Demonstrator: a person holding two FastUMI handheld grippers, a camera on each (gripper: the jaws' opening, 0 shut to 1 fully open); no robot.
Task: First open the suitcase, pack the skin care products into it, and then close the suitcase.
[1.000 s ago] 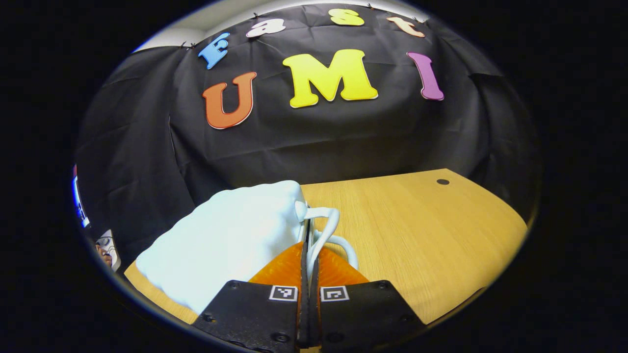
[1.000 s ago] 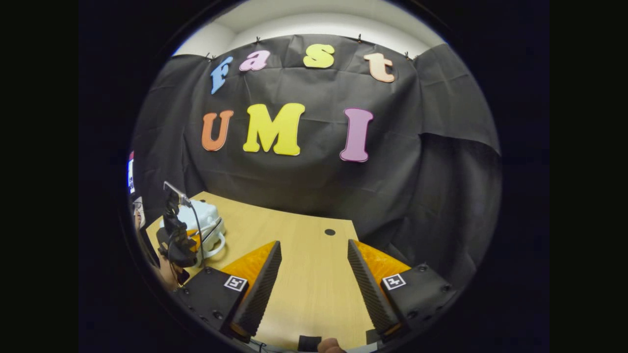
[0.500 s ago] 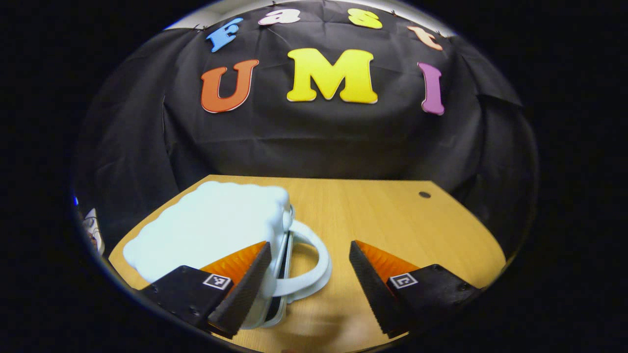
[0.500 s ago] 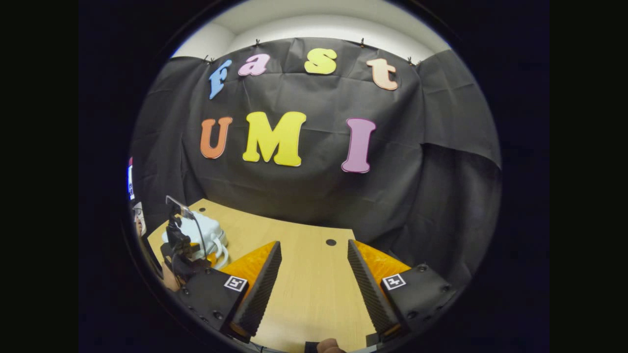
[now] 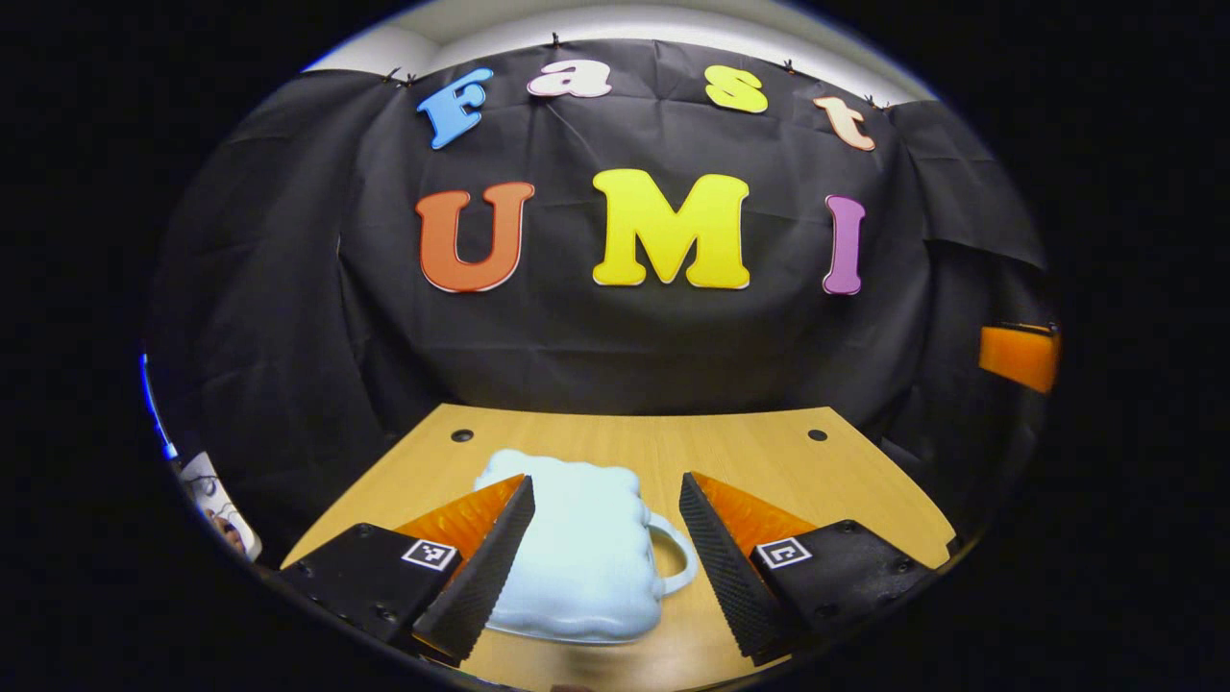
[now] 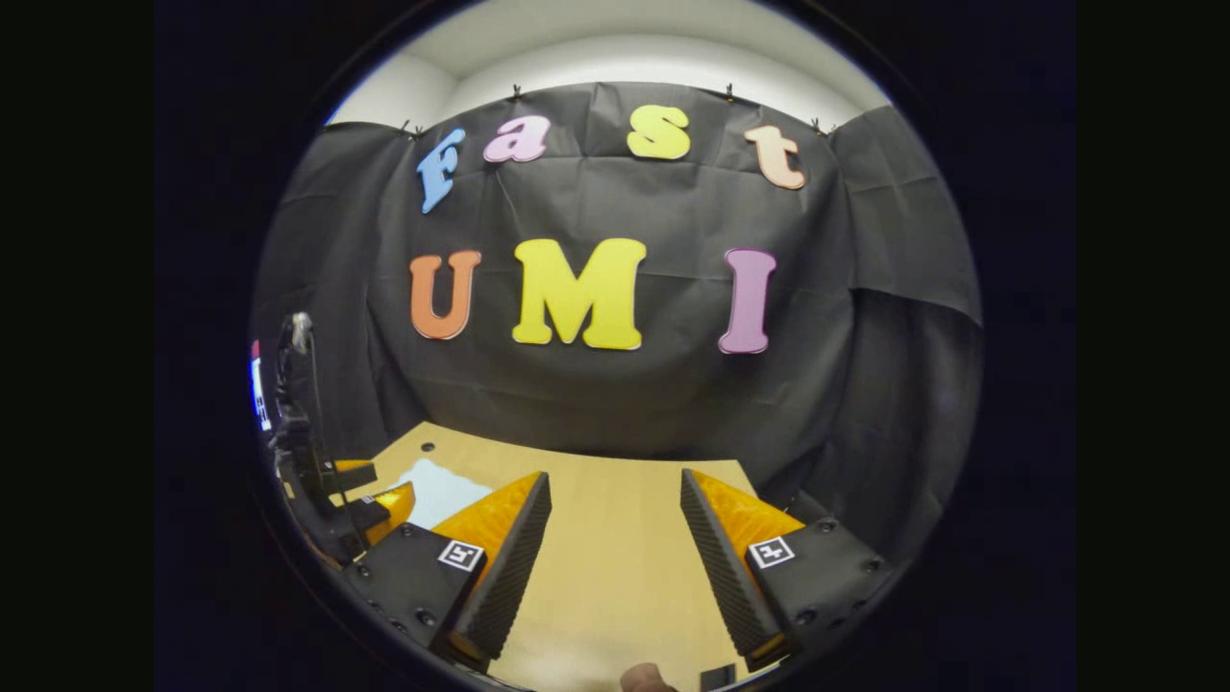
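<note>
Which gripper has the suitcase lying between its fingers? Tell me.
The left gripper: the pale blue suitcase lies on the table between its open fingers. The right gripper, also open, has bare table ahead.

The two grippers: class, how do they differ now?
The suitcase lies between the left gripper jaws; the right gripper has only bare table between its jaws. The left sits nearer the suitcase than the right. Both stand open, gripping nothing.

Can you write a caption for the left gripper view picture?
Open left gripper hovers over a closed white suitcase on the wooden table.
</note>
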